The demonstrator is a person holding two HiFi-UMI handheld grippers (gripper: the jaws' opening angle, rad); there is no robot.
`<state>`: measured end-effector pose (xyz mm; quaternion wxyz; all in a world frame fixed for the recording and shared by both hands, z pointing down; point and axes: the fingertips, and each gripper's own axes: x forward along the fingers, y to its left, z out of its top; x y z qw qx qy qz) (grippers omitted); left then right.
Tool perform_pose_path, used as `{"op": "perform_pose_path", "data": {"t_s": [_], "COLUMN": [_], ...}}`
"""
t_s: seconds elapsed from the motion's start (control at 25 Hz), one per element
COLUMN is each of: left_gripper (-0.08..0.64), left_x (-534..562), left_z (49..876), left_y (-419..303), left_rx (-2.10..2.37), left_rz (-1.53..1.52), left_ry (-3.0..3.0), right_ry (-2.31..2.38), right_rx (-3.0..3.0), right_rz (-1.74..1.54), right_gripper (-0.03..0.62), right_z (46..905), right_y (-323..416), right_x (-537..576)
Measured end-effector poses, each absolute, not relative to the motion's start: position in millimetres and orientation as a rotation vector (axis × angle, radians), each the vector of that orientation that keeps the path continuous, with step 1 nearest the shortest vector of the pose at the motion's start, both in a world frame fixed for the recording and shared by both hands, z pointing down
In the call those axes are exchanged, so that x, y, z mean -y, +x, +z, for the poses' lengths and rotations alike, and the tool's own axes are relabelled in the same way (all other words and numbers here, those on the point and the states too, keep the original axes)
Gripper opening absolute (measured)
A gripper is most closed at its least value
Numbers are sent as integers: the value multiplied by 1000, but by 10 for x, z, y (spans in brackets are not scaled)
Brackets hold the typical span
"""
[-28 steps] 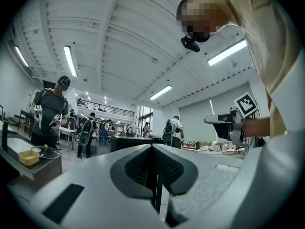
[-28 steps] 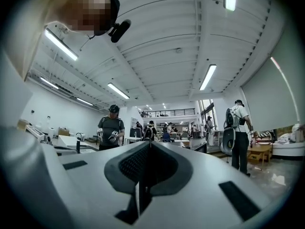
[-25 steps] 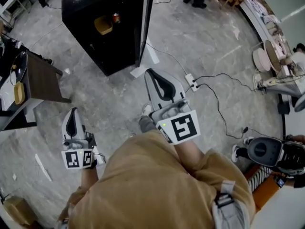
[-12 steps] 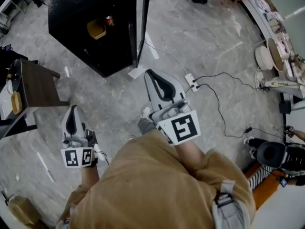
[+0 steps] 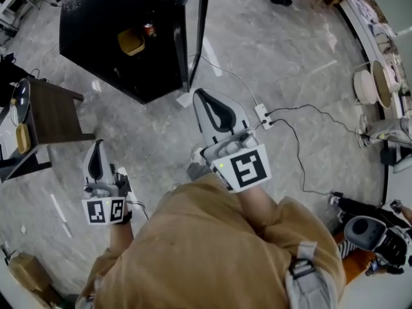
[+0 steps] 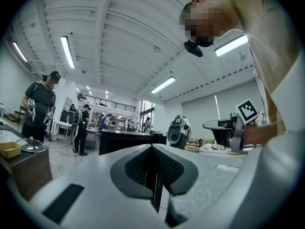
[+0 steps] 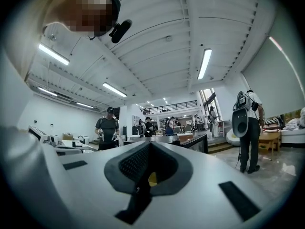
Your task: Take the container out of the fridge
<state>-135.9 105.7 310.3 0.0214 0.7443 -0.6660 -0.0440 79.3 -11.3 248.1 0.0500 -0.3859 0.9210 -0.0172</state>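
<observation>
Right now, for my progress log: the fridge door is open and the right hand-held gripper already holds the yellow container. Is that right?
Not quite. The fridge door is open, but the yellow container sits inside the fridge, as the head view shows. The right hand-held gripper is shut on nothing.

black open-door fridge [image 5: 109, 18] now further left in head view, yellow container [image 5: 131, 42] inside shifted with it, white power strip [image 5: 264, 116] slightly right, bystander's grey backpack rig [image 5: 364, 229] dropped toward lower-right corner
</observation>
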Motion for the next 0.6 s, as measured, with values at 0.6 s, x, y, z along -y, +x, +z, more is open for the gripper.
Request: {"op": "perform_pose_path", "data": {"t_s": [0.6], "left_gripper": [2], "left_x": [-880], "left_z": [2837], "left_y": [-1353], "left_rx": [2177], "left_rz": [-90], "left_ry": [2299], "right_ry": [-992], "right_rx": [-2866], "right_rz": [-105], "right_gripper": [3], "right_z": [2486], "right_y": [591], "right_x": [290]}}
